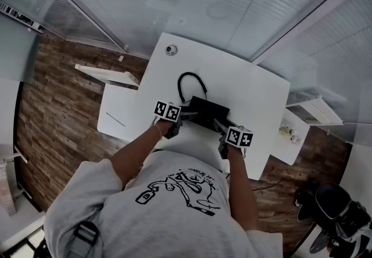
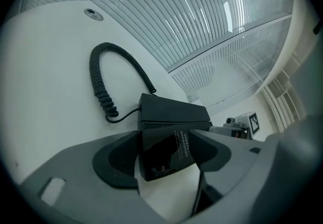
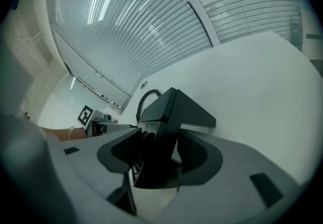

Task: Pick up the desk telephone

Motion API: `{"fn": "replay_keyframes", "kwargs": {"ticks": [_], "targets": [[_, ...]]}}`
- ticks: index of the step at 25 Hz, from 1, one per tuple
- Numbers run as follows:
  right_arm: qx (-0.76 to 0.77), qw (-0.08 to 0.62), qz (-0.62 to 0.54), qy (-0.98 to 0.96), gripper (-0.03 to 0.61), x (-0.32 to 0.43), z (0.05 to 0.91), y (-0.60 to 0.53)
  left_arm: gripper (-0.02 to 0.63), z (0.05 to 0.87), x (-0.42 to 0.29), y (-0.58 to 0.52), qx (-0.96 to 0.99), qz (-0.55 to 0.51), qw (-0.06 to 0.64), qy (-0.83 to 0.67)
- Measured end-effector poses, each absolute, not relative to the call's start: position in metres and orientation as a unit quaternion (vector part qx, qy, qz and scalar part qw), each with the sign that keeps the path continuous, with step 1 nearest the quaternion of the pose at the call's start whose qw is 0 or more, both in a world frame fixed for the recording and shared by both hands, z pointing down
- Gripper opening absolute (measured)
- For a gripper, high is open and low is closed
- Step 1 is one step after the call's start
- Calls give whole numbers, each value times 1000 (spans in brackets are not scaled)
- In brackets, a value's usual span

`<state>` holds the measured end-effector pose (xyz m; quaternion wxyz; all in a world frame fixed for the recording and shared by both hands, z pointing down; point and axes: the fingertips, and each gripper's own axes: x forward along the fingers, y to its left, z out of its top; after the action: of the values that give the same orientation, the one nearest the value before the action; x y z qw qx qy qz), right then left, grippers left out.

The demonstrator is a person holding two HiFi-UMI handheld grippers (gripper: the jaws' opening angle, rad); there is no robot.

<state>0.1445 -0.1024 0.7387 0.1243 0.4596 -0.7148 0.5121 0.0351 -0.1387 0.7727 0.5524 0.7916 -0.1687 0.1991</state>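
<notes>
The black desk telephone (image 1: pixel 208 112) lies in the middle of the white table (image 1: pixel 256 94), with its coiled cord (image 1: pixel 192 79) looping away behind it. My left gripper (image 1: pixel 187 116) reaches its left end and my right gripper (image 1: pixel 220 126) its right end. In the left gripper view, the telephone's end (image 2: pixel 166 140) sits between the open jaws of the left gripper (image 2: pixel 164 153). The pads stand close beside it, and I see no squeeze. In the right gripper view, a raised corner of the telephone (image 3: pixel 166 117) stands between the jaws of the right gripper (image 3: pixel 159 156), with a thin gap at the right pad.
A round cable grommet (image 1: pixel 171 50) sits at the table's far corner. White shelves (image 1: pixel 107 74) and a lower white surface (image 1: pixel 119 113) stand to the left. Another shelf unit (image 1: pixel 317 108) stands to the right. Glass partitions with blinds run behind the table. Dark shoes (image 1: pixel 334 207) lie on the wooden floor.
</notes>
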Motion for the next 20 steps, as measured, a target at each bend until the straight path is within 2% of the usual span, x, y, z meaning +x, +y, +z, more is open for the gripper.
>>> {"fn": "replay_keyframes", "kwargs": {"ticks": [6, 20], "targets": [[460, 118, 517, -712, 210, 144, 738, -103, 305, 774, 36, -137, 803, 228, 522, -175], [463, 102, 496, -728, 206, 143, 698, -106, 298, 738, 35, -138, 813, 218, 508, -183]]}}
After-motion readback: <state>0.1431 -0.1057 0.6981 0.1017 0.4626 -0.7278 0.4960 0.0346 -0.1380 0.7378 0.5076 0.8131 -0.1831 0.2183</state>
